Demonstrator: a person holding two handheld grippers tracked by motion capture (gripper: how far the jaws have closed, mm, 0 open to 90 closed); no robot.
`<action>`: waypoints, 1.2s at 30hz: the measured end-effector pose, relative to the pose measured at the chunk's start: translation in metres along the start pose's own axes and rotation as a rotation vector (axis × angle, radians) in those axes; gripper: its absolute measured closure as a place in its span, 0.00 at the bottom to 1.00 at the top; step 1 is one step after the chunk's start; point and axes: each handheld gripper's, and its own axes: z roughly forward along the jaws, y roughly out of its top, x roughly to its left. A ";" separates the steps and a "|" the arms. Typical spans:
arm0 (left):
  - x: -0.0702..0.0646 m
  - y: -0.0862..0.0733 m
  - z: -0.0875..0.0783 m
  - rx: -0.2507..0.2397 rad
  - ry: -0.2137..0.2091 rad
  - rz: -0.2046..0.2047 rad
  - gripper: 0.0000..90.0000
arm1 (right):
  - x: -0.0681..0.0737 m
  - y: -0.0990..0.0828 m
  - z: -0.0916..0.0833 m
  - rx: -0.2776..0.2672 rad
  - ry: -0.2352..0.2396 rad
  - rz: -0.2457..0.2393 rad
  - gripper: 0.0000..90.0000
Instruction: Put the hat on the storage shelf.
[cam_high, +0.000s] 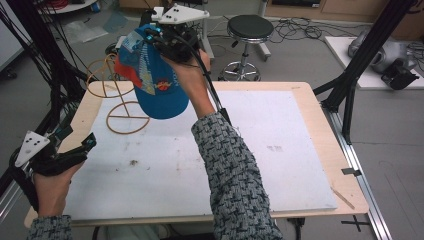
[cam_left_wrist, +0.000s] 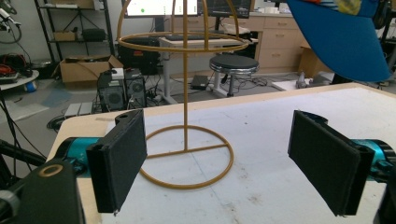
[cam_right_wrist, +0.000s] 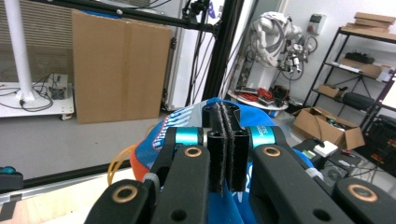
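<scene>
**Left tool wide and empty, right tool clamped on a blue cap above the wire stand**

The left tool (cam_high: 75, 145) sits at the near left corner of the tabletop (cam_high: 280, 150), gripped by the person's left hand (cam_high: 50, 187). Its two black padded jaws are spread wide, and there is nothing between them. In the left gripper view the gap between the pads frames the round base of a gold wire stand (cam_left_wrist: 186, 140), which rests on the white surface just ahead of the tool. The stand's thin upright post rises to a ring and a domed wire top. The left tool touches neither the stand nor the cap.

To the right of the stand and above it, the right tool (cam_high: 162, 37) is held up off the tabletop by the person's right hand (cam_high: 192, 75), the patterned sleeve (cam_high: 235, 180) reaching in from the near edge. Its jaws are pressed tight together, pad against pad, in the right gripper view, pinching the fabric of a blue cap (cam_right_wrist: 187, 126) at its crown. The cap (cam_high: 155, 82) hangs below the tool with its brim pointing down toward the tabletop, clear of the surface. It has red-orange and light printed panels. It sits beside the stand's wire top; whether the two touch cannot be told.

Beyond the far edge of the tabletop, a black round stool (cam_high: 249, 27) stands on the floor.
</scene>
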 end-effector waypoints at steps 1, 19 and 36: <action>0.000 0.000 0.000 0.000 0.000 0.000 0.22 | 0.001 0.001 0.003 0.001 0.004 -0.002 1.00; 0.005 0.000 -0.003 -0.013 0.007 -0.019 0.22 | 0.026 0.025 0.054 -0.010 0.074 -0.008 1.00; 0.008 0.001 -0.006 -0.025 0.013 -0.028 0.22 | 0.036 0.026 0.098 0.046 0.091 -0.005 1.00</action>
